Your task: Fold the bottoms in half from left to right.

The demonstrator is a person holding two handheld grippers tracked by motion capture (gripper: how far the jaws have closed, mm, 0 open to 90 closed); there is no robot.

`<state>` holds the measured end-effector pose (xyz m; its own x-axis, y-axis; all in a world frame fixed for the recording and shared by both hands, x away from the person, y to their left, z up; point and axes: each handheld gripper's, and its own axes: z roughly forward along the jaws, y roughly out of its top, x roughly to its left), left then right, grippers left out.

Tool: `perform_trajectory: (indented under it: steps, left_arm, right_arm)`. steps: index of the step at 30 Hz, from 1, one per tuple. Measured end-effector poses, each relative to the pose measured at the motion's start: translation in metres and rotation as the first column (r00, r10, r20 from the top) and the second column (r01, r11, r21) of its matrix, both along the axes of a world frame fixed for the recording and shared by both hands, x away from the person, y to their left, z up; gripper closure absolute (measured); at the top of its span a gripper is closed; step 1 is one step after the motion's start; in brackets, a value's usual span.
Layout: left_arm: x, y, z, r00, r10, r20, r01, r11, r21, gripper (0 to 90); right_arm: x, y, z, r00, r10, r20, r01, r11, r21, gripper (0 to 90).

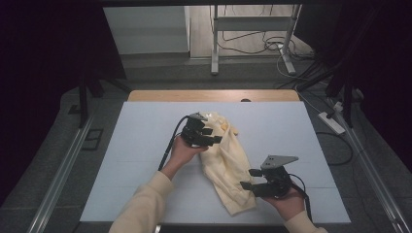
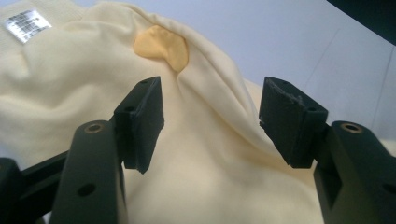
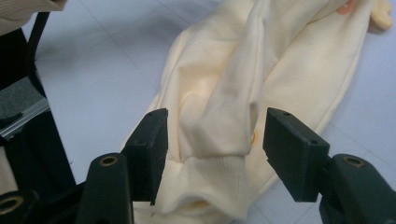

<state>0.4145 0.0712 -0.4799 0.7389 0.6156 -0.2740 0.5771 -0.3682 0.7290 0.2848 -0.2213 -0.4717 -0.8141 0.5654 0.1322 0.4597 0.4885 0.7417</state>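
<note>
A pale yellow sweatshirt (image 1: 224,160) lies crumpled in a long heap on the white table top (image 1: 136,141). My left gripper (image 1: 214,135) hovers at the garment's upper left edge, jaws apart. In the left gripper view the cloth (image 2: 201,154) lies under the gap, with an orange patch (image 2: 161,45) and a white label (image 2: 25,24) beyond; the pads do not press on it. My right gripper (image 1: 248,178) stands open at the lower right hem. In the right gripper view the ribbed hem (image 3: 205,186) lies between the jaws, untouched.
The table's wooden far edge (image 1: 214,95) lies beyond the white top. On the floor behind are a metal stand (image 1: 214,39), loose cables (image 1: 272,46) and a power strip (image 1: 331,122). Dark curtains hang at both sides.
</note>
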Motion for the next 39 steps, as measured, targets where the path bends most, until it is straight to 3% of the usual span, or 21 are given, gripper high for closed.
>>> perform_trajectory:
  steps: [10, 22, 27, 31, 39]
  left_arm:
    - [-0.021, 0.025, 0.002, 1.0, 0.001, 0.009, -0.001, 1.0, 0.009, 39.3]
    - [-0.034, 0.039, 0.0, 0.9999, 0.004, 0.016, -0.004, 1.0, -0.004, 38.4]
    - [-0.035, 0.041, -0.003, 1.0, 0.003, 0.009, -0.003, 1.0, -0.007, 37.6]
    - [-0.036, 0.042, -0.004, 1.0, 0.002, 0.002, -0.002, 0.9999, -0.016, 37.2]
    - [-0.039, 0.042, -0.001, 0.9999, 0.004, 0.015, -0.003, 0.9999, -0.01, 37.1]
  right_arm:
    - [0.013, 0.004, 0.005, 0.999, -0.03, 0.034, 0.031, 0.999, -0.017, 40.2]
    - [0.036, 0.021, 0.003, 0.9992, -0.025, 0.031, 0.026, 0.998, -0.051, 42.3]
    - [0.045, 0.033, 0.001, 0.9993, 0.0, 0.038, 0.004, 0.996, -0.085, 63.5]
    - [0.046, 0.032, -0.001, 0.9997, 0.014, 0.019, -0.012, 0.994, -0.108, 82.1]
    - [0.037, 0.008, 0.005, 0.9992, -0.038, 0.008, 0.039, 0.994, -0.098, 85.3]
